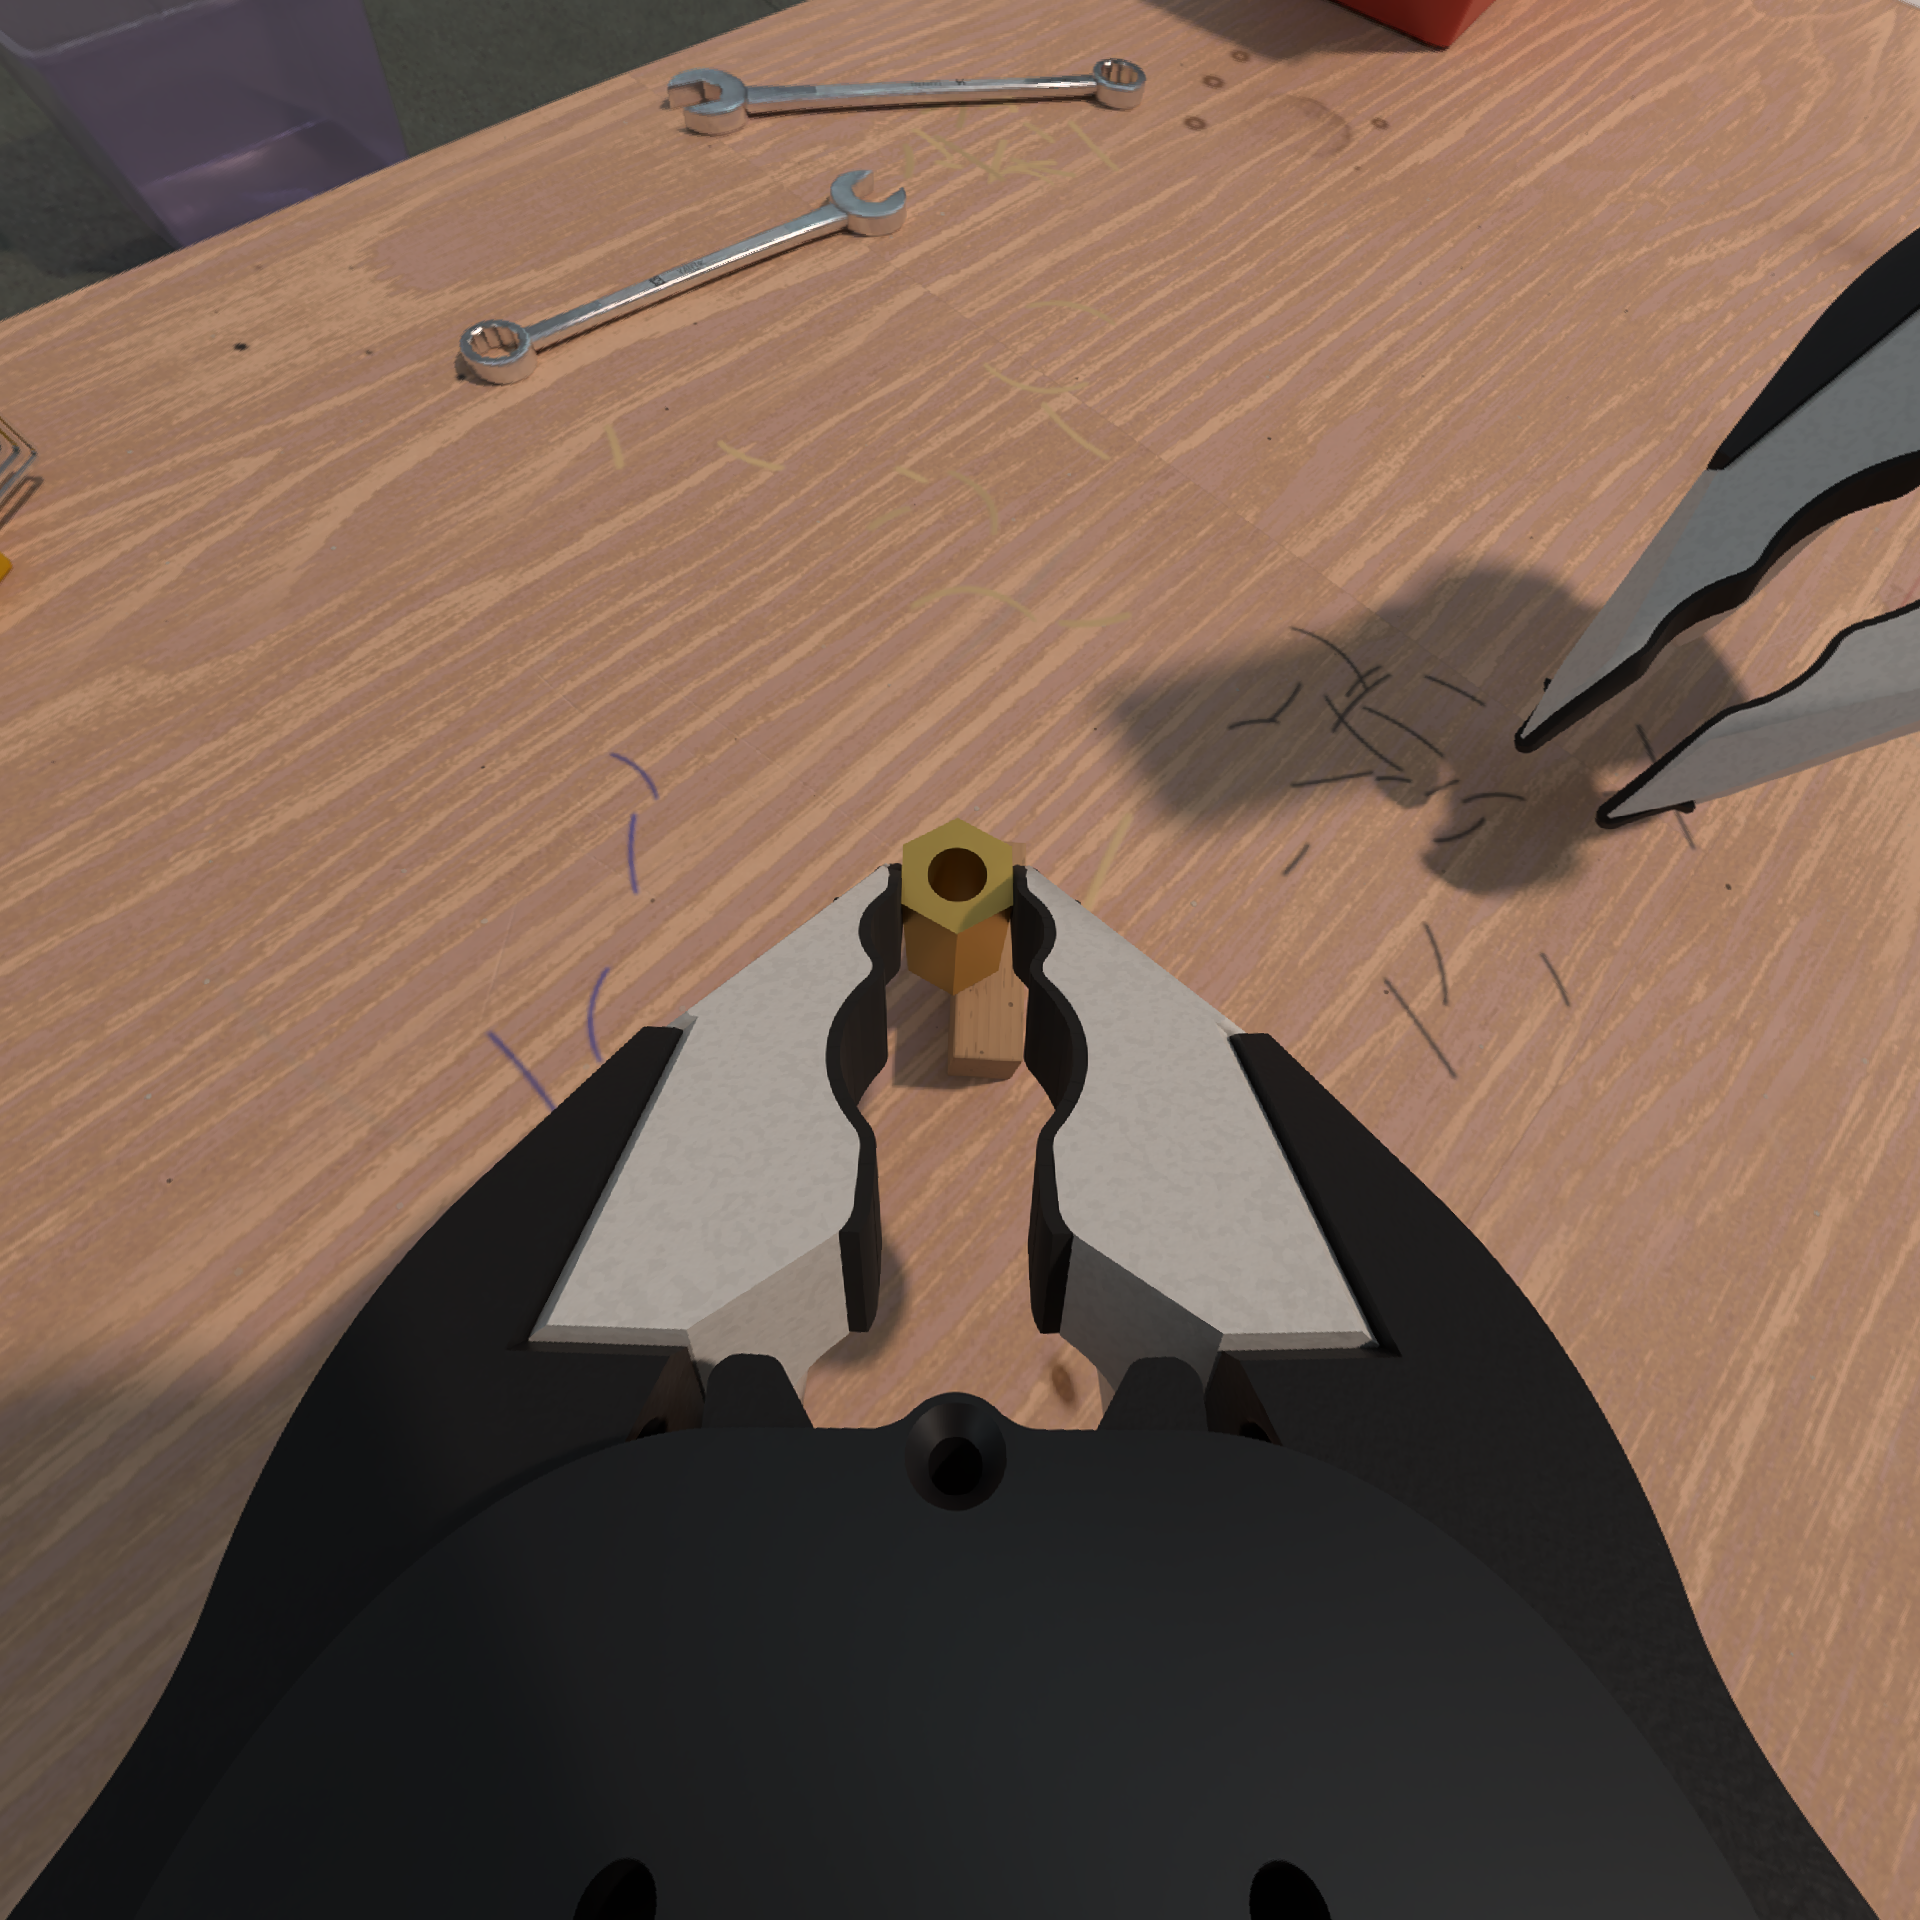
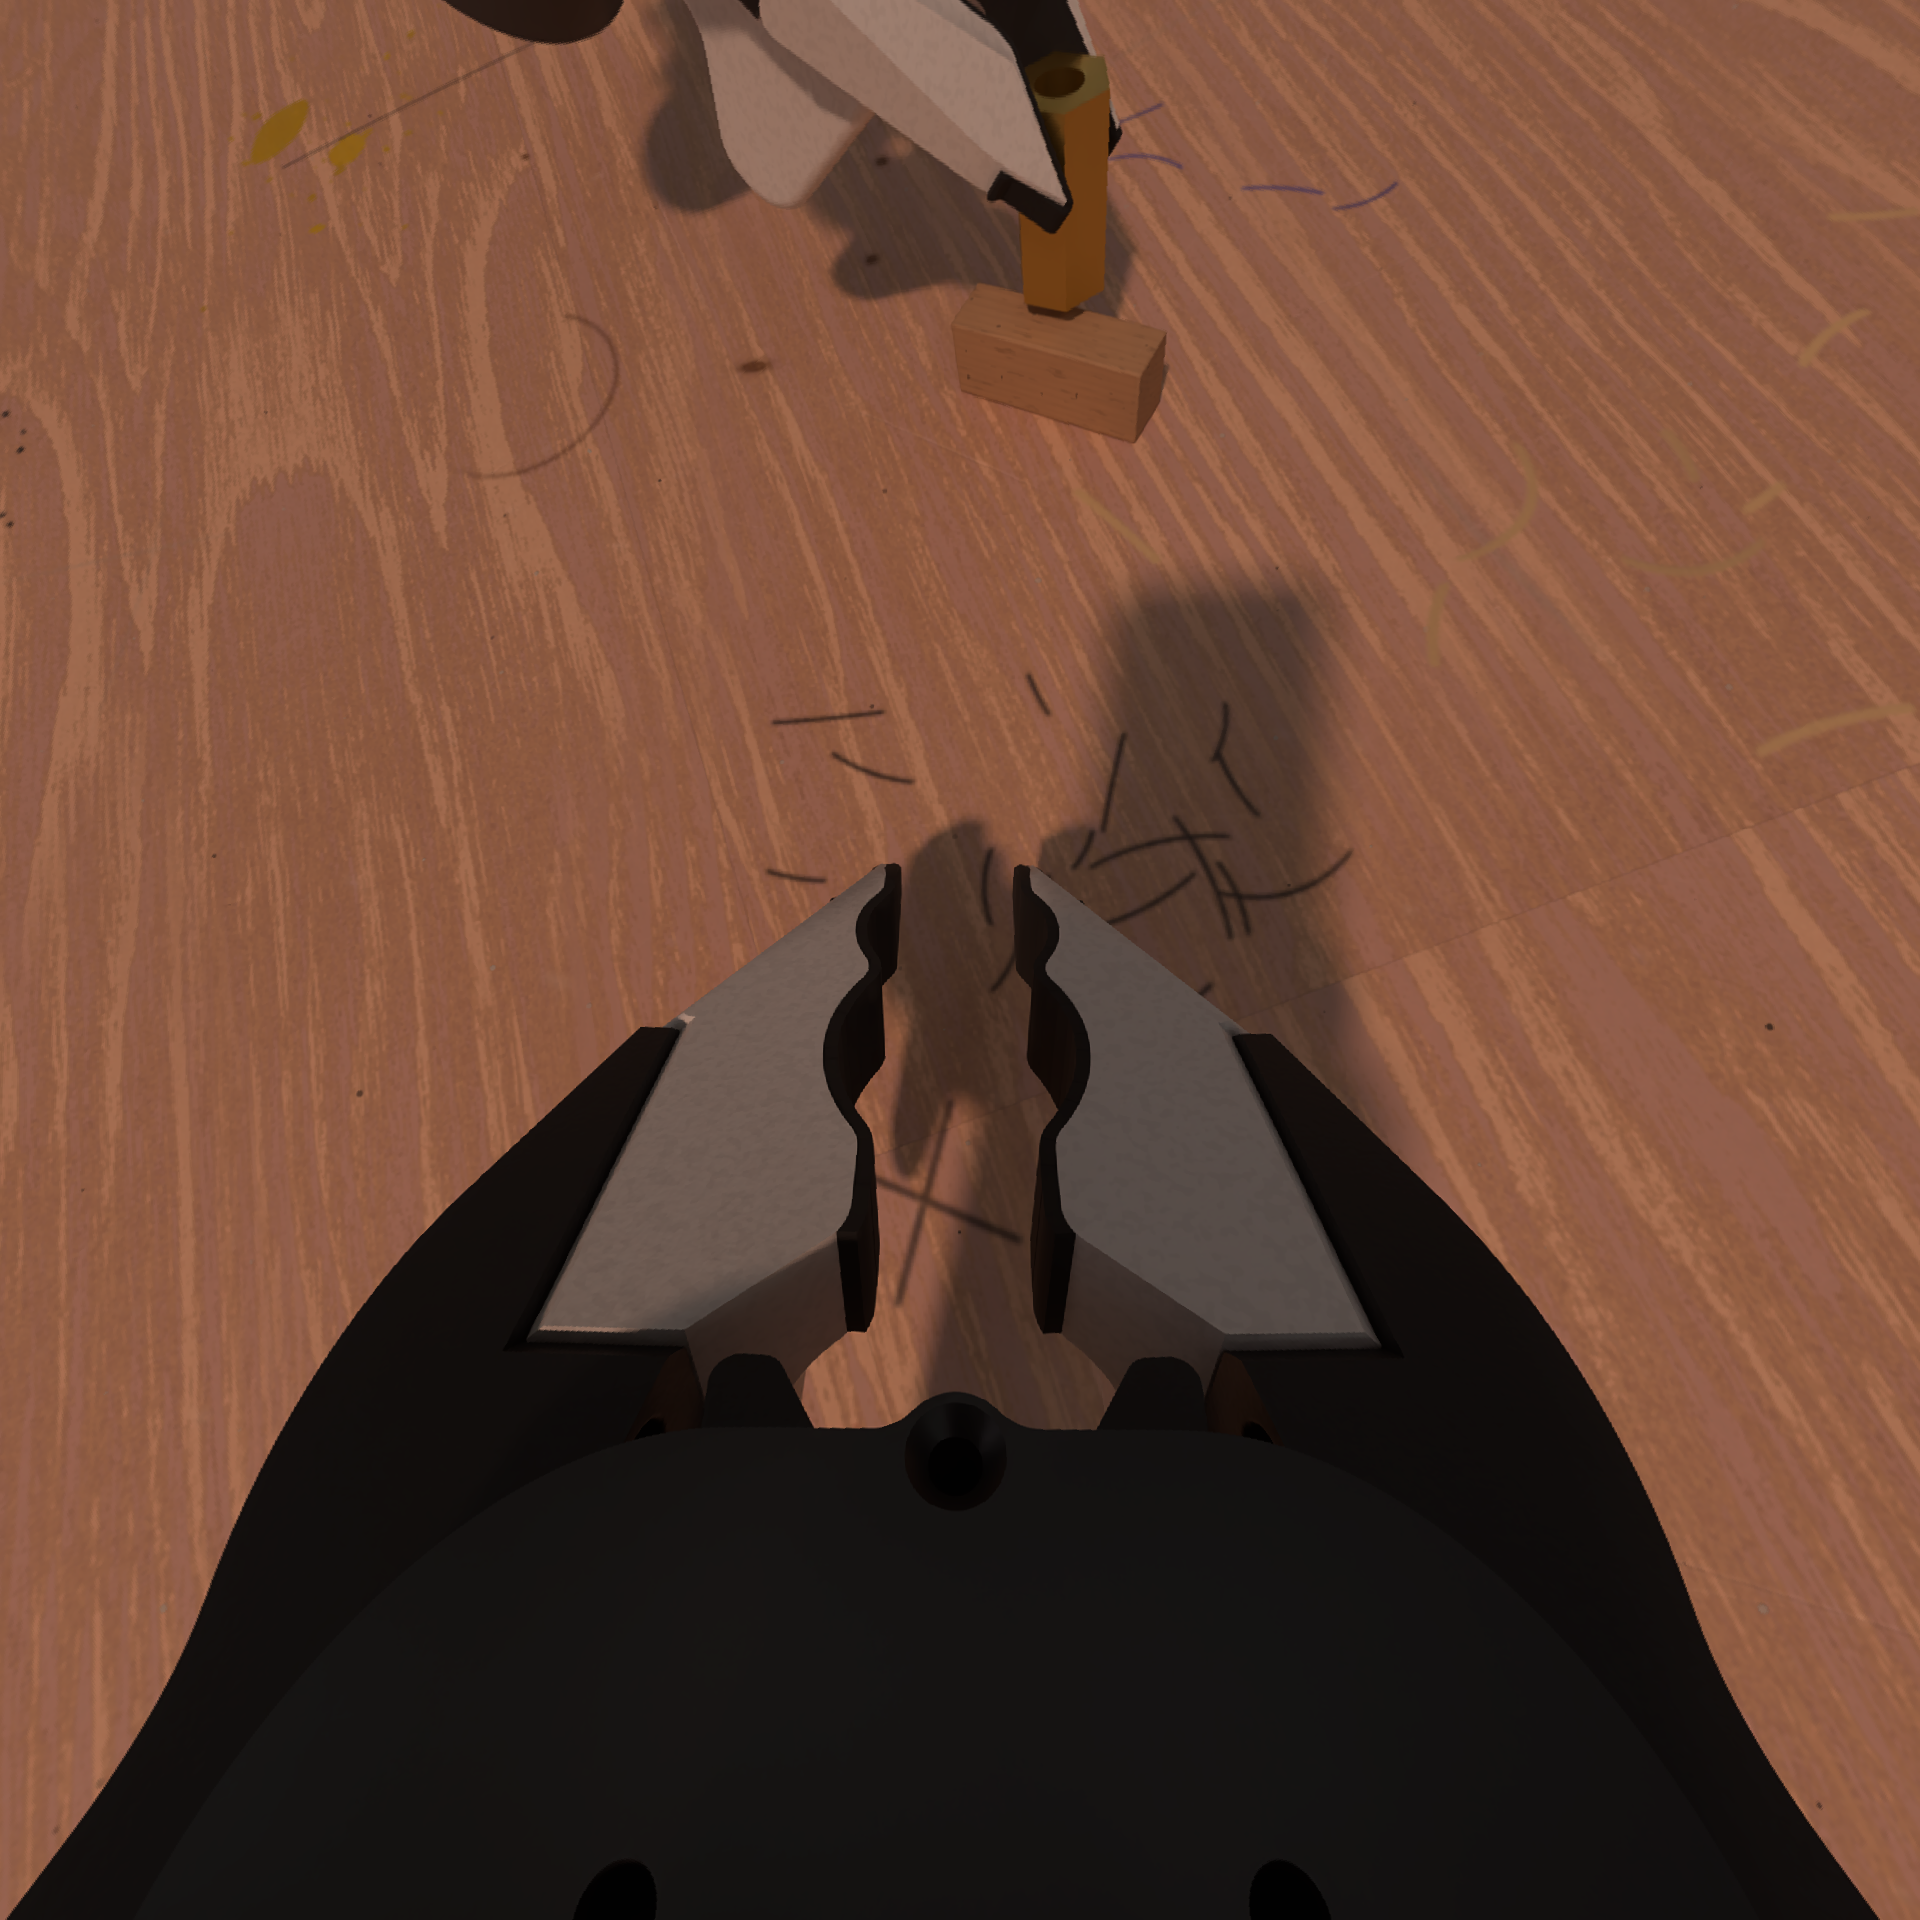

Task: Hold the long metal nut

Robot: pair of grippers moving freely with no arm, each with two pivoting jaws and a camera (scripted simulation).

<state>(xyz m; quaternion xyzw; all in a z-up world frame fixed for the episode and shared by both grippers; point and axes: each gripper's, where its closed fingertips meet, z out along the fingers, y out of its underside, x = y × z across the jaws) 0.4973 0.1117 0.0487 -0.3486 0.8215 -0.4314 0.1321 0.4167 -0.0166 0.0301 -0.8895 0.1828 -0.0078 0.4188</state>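
Nut, long, metal (image 1: 954, 914): a brass-coloured hexagonal column with a round bore open at its top face, smooth-sided and sharply faceted. It is stood upright on a small pale wooden block (image 2: 1058, 366), which is judged to serve as a plinth so that the shaft is raised clear of the counter (image 1: 312, 727) and can be gripped from the side. It is caught between the tips of the left tongs (image 1: 956, 883), which are clenched on its upper part, one tip against each flank; the hold appears already made.

Left tongs: grey matt blades on black shells, with wavy black inner pads whose scallops seem meant to seat round or faceted stock.

Right tongs (image 2: 956, 883): same pattern, hung well apart from the nut, slightly parted and grasping nothing, over scribbled pen marks.

Counter: wood-grain board, scuffed with dark, blue and yellow strokes.

Spanners, two (image 1: 686, 275) (image 1: 904, 94): polished steel, combination type, laid flat far ahead of the left tongs, untouched.
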